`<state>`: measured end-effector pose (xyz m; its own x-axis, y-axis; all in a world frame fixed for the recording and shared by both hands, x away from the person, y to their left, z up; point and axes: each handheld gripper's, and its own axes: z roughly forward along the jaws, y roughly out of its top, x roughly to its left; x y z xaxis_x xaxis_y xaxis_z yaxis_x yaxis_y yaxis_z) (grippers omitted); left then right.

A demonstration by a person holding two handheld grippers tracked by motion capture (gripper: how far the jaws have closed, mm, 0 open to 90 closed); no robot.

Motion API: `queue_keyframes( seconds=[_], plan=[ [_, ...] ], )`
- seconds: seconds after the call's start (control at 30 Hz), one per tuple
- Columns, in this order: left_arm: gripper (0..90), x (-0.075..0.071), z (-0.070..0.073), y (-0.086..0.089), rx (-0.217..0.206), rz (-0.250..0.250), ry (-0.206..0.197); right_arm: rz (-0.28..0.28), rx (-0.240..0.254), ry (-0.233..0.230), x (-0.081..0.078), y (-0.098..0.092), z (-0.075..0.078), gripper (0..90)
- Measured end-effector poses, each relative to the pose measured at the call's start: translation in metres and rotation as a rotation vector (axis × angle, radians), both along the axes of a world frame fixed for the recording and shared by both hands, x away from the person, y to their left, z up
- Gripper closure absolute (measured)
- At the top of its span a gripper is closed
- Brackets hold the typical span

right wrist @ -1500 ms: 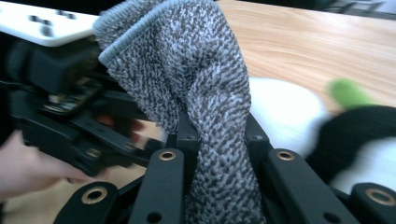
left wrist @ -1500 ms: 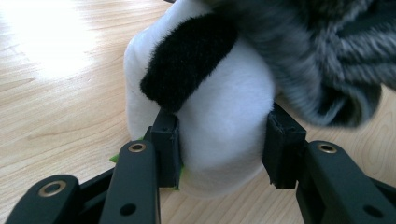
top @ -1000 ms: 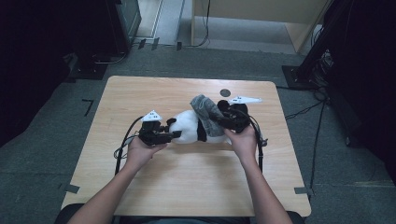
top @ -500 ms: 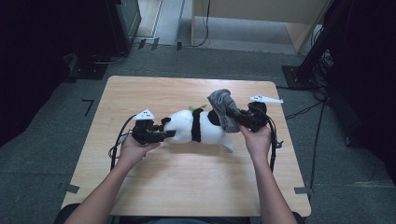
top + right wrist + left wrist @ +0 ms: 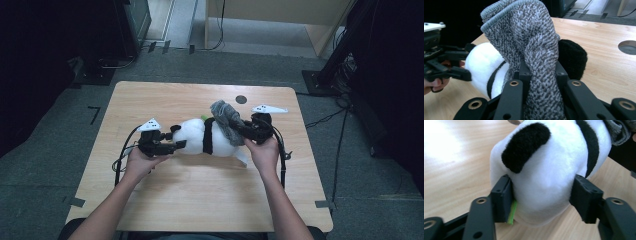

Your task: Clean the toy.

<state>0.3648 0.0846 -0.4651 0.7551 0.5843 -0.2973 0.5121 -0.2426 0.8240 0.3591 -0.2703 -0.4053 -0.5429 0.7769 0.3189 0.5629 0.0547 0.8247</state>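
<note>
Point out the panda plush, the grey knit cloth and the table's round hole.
panda plush (image 5: 554, 180), left gripper view, white belly.
grey knit cloth (image 5: 534, 42), right gripper view, bunched middle.
round hole (image 5: 241, 99), high view, its centre.

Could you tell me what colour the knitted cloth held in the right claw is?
Mottled grey knit cloth with a plain grey hem, clearest in the right gripper view.

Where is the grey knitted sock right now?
In the high view the grey knitted sock sits right of the table's centre, draped over the plush panda and pinched in the right gripper, just below the round table hole.
</note>
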Motion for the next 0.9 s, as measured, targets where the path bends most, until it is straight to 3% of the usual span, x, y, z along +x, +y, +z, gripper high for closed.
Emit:
queue_keyframes(
  seconds=[0.2, 0.5, 0.67, 0.9],
  plan=[
    [30.5, 0.002, -0.002, 0.005, 0.0, -0.013, -0.035, -0.007, 0.025, -0.002, 0.012, -0.004, -0.004, 76.7],
    [30.6, 0.003, -0.006, 0.009, 0.004, -0.031, -0.052, -0.01, 0.036, 0.014, 0.031, -0.006, -0.006, 75.9],
    [30.4, 0.009, -0.013, 0.004, 0.027, -0.022, -0.083, -0.01, 0.026, -0.012, 0.035, -0.006, -0.009, 75.6],
    [26.9, 0.018, -0.019, -0.001, 0.016, -0.017, -0.094, -0.013, -0.03, -0.006, 0.039, -0.003, -0.008, 74.9]
  ],
)
